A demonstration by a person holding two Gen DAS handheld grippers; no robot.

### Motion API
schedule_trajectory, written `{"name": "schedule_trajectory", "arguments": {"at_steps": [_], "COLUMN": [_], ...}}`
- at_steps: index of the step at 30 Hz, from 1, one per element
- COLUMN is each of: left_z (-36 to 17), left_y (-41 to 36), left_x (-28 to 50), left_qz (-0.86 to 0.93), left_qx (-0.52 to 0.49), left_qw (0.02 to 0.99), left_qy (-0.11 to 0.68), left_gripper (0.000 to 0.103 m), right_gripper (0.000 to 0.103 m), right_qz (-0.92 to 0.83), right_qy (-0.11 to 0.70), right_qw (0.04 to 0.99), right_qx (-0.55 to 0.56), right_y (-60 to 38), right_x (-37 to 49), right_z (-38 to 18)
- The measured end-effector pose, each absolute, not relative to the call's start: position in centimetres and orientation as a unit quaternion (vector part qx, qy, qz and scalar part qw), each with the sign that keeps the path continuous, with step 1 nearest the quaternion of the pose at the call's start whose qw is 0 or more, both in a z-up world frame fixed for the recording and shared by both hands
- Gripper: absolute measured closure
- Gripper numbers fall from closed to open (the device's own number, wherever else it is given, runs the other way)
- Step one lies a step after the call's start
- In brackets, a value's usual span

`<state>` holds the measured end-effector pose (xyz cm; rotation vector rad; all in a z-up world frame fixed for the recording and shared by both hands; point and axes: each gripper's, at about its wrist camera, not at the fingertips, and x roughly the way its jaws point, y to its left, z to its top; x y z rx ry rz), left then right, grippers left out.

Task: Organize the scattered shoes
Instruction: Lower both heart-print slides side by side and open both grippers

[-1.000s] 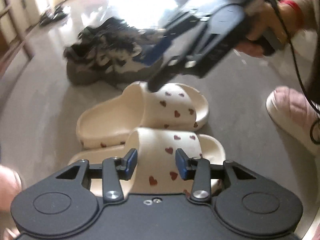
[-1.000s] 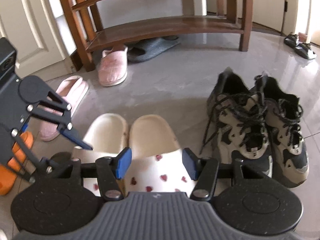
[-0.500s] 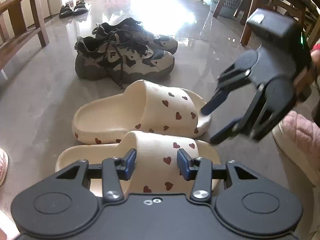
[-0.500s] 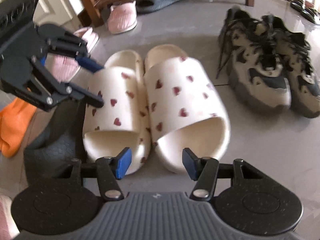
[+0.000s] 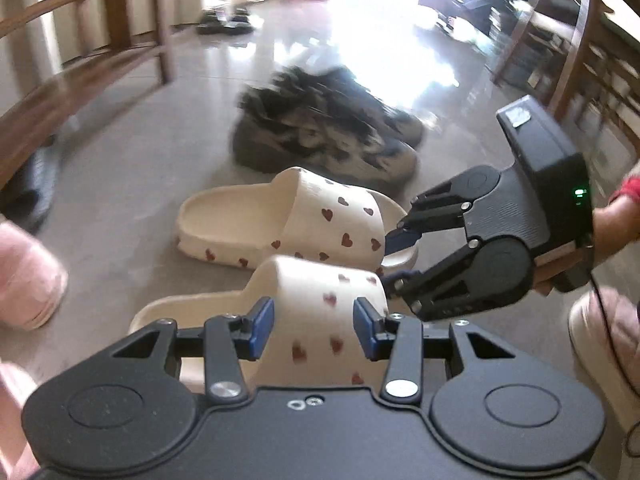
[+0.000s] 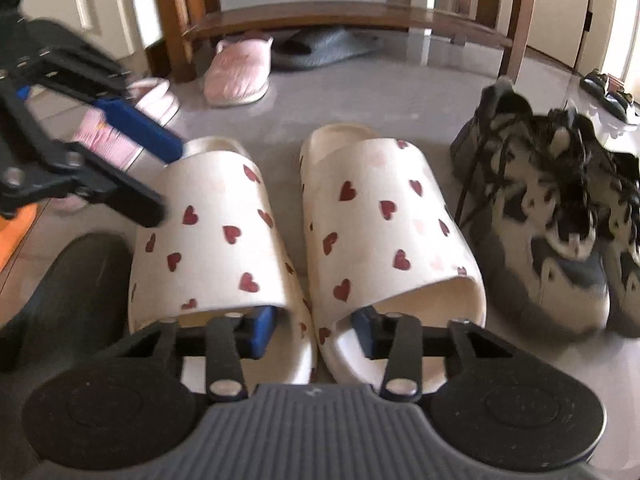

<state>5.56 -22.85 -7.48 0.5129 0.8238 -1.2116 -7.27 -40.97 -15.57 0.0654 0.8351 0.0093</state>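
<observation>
The two heart-print slides (image 6: 304, 236) lie side by side on the grey floor (image 6: 352, 108), in front of the wooden shoe rack (image 6: 344, 20), with a pair of lace-up sneakers (image 6: 560, 216) just beside them on the far side from the pink slippers (image 6: 236, 68). The right gripper (image 6: 312, 330) has one finger inside each slide's toe opening and its jaws are closing on the two inner walls; whether the pads already press I cannot tell. The left gripper (image 5: 314, 330) hovers open over the nearer slide. The step in hand looks like pinching the pair together; next comes a firm squeeze, then a level lift toward the rack
</observation>
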Motion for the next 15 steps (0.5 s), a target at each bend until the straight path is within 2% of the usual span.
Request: {"name": "schedule_trajectory", "arguments": {"at_steps": [6,15], "left_z": [-7.6,-8.9], "left_y": [-21.6,-21.0], "left_x": [6.6,6.0], "left_qz": [-0.509,-0.497], "left_qx": [0.197,0.196], "left_qw": [0.745,0.744], "left_qy": [0.384,0.401], "left_gripper": [0.061,0.06], "right_gripper": [0.072,0.071], "right_qz": [-0.022,-0.078], "right_qy": [0.391,0.382], "right_qw": [0.917,0.913], "right_qx": [0.073,0.122], "right_y": [-42.5,-43.4], "right_x": [-4.0,-0.9], "right_z": [-15.6,-15.7]}}
